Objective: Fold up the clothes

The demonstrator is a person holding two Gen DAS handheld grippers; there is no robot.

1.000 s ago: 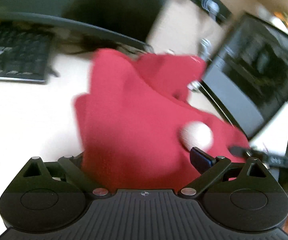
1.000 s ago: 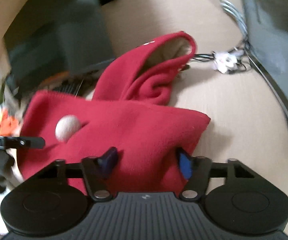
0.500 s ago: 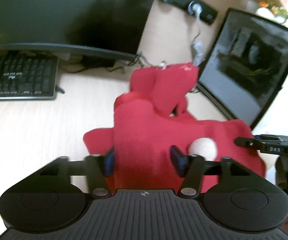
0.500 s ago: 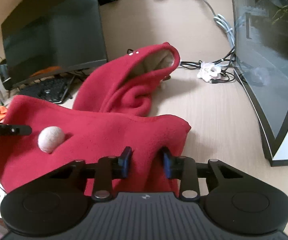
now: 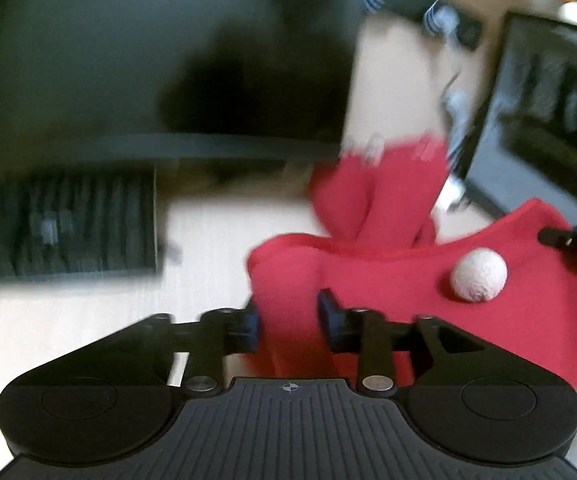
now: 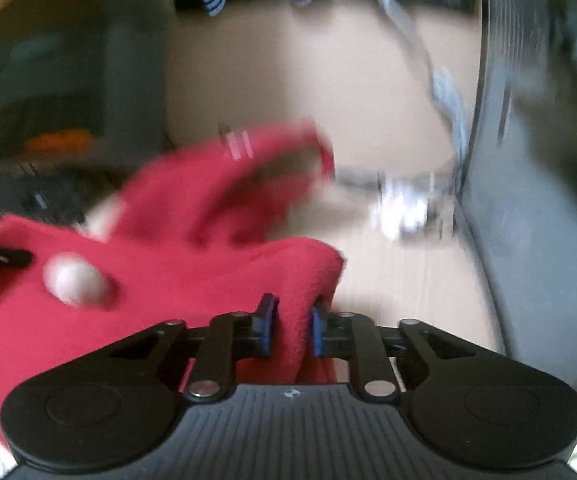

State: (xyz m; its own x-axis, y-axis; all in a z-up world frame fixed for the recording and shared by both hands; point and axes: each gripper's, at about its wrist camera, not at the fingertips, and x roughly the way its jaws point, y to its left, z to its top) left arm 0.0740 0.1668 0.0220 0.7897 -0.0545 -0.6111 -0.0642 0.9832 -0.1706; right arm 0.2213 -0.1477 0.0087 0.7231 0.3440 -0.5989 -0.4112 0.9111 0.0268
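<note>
I have the soft red fleece hooded garment (image 5: 388, 280) lifted at its near edge off the pale wooden surface (image 5: 88, 320), its hood (image 6: 248, 168) trailing at the far side. My left tool (image 5: 288, 320) has a thick bunch of fleece between its pads, the jaws easing apart slightly; my right tool (image 6: 291, 328) is pinching the right corner fold tight. I judge the fleece light, limp and grippy, so it will sag between the tools; hems and corners are the best holds. A white pompom (image 5: 478, 276) hangs on the cloth. Room is tight: dark monitor (image 5: 148, 60) and black keyboard (image 5: 60, 228) left, second screen (image 6: 536, 200) and cables (image 6: 404, 200) right.
</note>
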